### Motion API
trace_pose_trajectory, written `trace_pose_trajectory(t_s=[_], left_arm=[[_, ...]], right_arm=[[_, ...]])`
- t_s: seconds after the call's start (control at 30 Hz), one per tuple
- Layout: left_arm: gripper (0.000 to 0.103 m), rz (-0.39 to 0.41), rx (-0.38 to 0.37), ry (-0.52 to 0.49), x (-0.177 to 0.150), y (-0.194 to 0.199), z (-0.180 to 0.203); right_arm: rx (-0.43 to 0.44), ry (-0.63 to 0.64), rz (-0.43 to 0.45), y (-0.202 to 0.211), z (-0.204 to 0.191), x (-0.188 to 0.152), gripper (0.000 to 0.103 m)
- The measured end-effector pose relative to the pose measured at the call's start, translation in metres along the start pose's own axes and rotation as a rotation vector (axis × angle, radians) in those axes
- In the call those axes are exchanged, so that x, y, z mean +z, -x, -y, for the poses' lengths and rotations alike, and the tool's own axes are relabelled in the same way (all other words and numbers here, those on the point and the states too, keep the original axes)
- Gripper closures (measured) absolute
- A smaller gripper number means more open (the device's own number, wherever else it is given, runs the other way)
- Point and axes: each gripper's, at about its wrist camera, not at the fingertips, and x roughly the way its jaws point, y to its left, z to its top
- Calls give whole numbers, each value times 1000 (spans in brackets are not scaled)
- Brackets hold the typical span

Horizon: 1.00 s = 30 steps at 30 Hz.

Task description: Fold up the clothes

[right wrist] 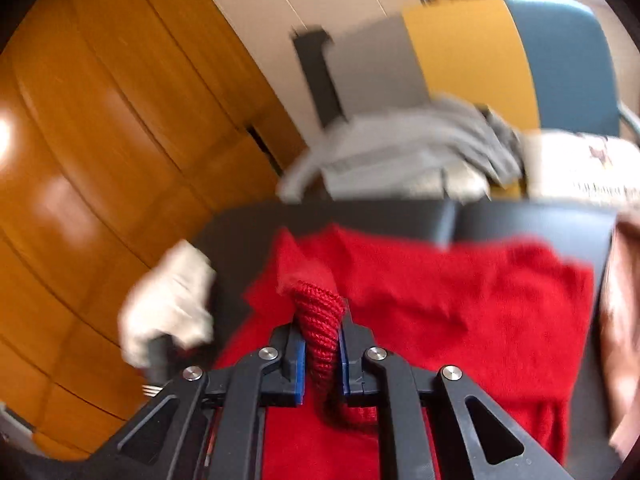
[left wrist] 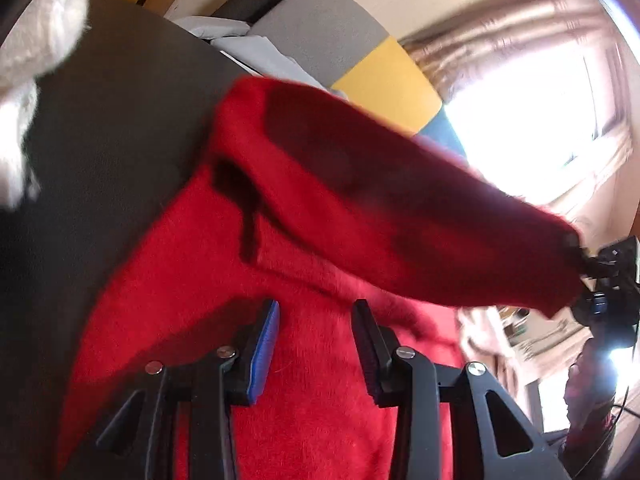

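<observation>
A red knit sweater (left wrist: 280,340) lies spread on a dark table (left wrist: 112,128). My left gripper (left wrist: 316,340) is open and empty just above the sweater's body. One red sleeve (left wrist: 400,208) is lifted and stretched across to the right, where my right gripper (left wrist: 592,268) holds its end. In the right wrist view my right gripper (right wrist: 322,344) is shut on the sleeve's ribbed cuff (right wrist: 320,332), above the sweater body (right wrist: 480,300). A white-gloved hand (right wrist: 172,304) holds the left gripper's handle at the left.
A white fluffy garment (left wrist: 36,40) lies at the table's left corner. Grey folded clothes (right wrist: 400,148) sit on a chair beyond the table's far edge (right wrist: 400,204). A pinkish cloth (right wrist: 624,320) lies at the right. Wooden cabinets (right wrist: 100,140) stand to the left.
</observation>
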Motion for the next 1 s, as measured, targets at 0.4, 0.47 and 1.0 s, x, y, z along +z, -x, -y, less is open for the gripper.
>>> trace_pose_trajectory(t_s=[0.4,0.47,1.0], left_arm=[[63,-23,-43,134,30,1,-25],[63,-37,-54,148,32,-5,-24],[57,33,-61,376,55,-44,-33]], right_arm=[[-261,-303,-14,8,128,12,51],[-224,-384,-15,4,147,-15,51],[80,-794,90,-44,167,-127,51]])
